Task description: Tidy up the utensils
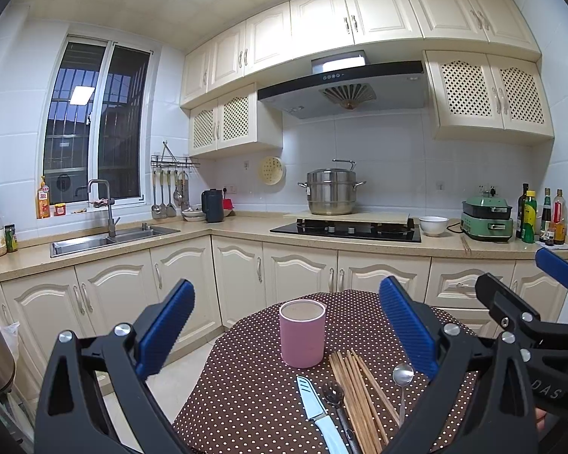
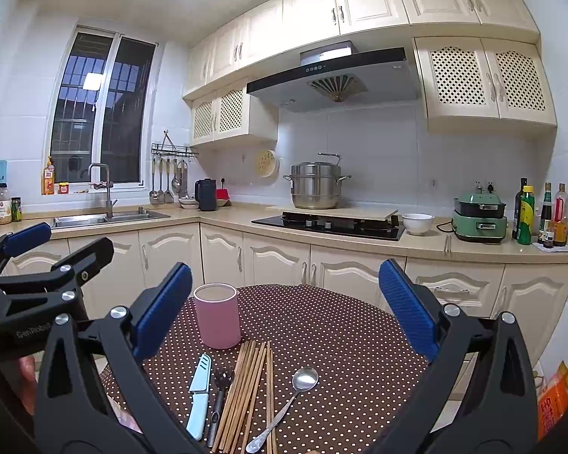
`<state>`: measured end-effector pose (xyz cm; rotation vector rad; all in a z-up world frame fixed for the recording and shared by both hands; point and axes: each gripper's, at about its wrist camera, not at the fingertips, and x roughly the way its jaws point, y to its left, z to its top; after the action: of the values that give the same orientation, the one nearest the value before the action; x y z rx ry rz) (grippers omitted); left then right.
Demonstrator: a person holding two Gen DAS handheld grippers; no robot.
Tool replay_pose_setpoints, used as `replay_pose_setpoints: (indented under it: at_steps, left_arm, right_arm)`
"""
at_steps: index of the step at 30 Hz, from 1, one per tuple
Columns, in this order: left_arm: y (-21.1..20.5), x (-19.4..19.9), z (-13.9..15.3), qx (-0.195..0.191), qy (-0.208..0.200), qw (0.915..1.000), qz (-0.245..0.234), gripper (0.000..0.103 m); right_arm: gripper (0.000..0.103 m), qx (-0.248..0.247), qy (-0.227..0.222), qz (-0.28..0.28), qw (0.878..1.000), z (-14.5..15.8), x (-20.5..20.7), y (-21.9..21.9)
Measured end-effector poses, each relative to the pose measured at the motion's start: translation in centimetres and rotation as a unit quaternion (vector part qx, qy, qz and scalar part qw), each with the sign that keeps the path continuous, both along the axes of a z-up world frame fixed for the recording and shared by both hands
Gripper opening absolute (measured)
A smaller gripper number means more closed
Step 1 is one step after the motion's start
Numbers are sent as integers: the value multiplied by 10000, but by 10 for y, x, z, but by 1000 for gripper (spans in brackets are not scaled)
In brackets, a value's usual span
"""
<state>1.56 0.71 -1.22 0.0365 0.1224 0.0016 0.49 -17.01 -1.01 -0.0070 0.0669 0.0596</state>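
I am holding both grippers above the near edge of the round worktop [image 2: 340, 333], which is wearing a brown cloth with white dots. The left gripper [image 1: 287, 325] is hanging with its blue fingers [image 1: 166, 325] spread wide, gripping nothing. The right gripper [image 2: 284, 306] is doing the same, its fingers [image 2: 405, 306] wide apart and empty. In the left wrist view I am also seeing the right gripper at the right edge of the frame, just beside mine.

The pink cup [image 2: 217, 316] is standing upright on the cloth, further from me than the utensils and apart from them. Nearer to me the utensils are lying in a row, handles pointing my way. From left to right: a pale blue knife [image 2: 200, 393] in its sheath, a dark fork [image 2: 220, 389] just beside it, a loose bundle of wooden chopsticks [image 2: 248, 386], fanned slightly, and a metal spoon [image 2: 295, 393] lying at a slant. The spoon's handle is crossing the rightmost chopstick near the frame's bottom edge.
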Motion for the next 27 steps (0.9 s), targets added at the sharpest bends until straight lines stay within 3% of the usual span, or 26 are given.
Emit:
replay_pose_setpoints:
  at_steps: [27]
  left_arm:
    - [1,0,-3,21,99,9999,20,96]
  right_arm:
    - [97,37,108,10,9999,0,0,-2]
